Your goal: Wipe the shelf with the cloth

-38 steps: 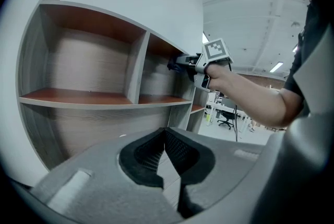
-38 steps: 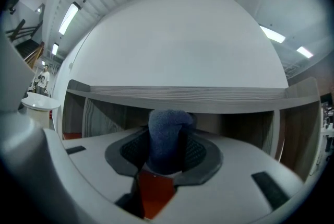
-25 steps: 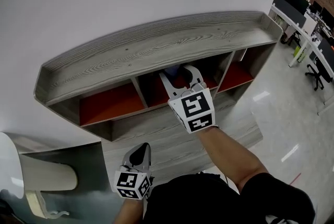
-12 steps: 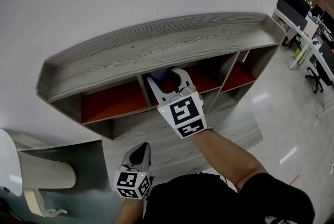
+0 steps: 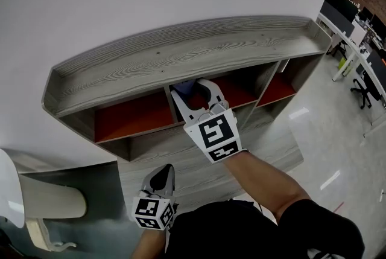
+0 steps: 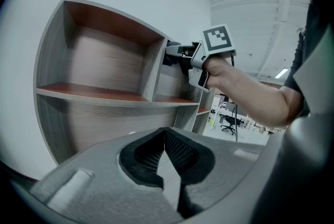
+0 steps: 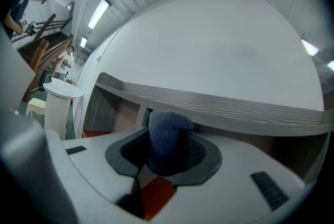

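The grey wood-grain shelf unit stands against a white wall, with red boards inside its compartments. My right gripper reaches into the middle compartment, close to its left divider, and is shut on a dark blue cloth. In the right gripper view the cloth sticks up between the jaws, just under the shelf's top board. My left gripper hangs low in front of the unit, shut and holding nothing. The left gripper view shows its closed jaws and, beyond, the cloth at the divider.
A white round pedestal stands at the lower left beside the unit. Office desks and chairs fill the far right across a glossy floor. The left compartment and the right compartment hold nothing I can see.
My right gripper slid left with the cloth, from the middle of the compartment toward its left divider, then almost stopped. The left gripper has not moved.
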A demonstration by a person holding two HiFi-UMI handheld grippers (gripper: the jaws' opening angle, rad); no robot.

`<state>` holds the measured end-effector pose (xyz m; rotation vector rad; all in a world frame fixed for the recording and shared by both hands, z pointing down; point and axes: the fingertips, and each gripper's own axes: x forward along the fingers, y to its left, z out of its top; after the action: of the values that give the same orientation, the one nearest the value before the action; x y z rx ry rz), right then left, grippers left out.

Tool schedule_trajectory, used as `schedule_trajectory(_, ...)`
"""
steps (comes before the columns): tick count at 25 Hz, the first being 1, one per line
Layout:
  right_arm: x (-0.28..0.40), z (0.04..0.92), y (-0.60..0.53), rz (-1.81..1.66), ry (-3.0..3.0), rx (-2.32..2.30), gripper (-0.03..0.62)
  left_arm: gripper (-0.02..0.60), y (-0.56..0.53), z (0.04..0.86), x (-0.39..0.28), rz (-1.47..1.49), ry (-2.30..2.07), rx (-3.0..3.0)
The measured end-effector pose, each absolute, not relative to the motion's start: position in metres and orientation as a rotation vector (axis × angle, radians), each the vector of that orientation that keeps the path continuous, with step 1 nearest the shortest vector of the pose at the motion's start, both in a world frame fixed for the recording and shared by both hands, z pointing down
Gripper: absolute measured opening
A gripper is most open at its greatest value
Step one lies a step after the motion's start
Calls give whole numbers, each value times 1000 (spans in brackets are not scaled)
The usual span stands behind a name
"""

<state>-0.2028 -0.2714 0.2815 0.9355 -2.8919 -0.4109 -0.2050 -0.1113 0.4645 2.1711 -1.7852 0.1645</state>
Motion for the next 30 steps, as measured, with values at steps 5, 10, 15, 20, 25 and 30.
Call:
schedule_trajectory(5,-203,281,-271,-424,-2890,955,137,9,-110,468,-213,162,-1761,2181)
schedule_trajectory(10,-202,284,-274,-414,-2884,964,137,9,-110,469,-221,158,-1730,2211)
schedule_trajectory(15,-190,285,-271,-384,-2869,1030,138,9,-108,469,-229,157,-1693,2244)
schedule_trajectory(20,-169,293,-257,-353,-2859,1112,138,9,-105,469,-232,165,-1643,2286)
schedule_trajectory(25,-144,324,-237,-124,-2905,1163,138,9,-95,470,-234,183,-1601,2325)
schedule_trajectory(30,-122,360,-217,168,-2945,1143,138,9,-88,468,-241,176,-1611,2337)
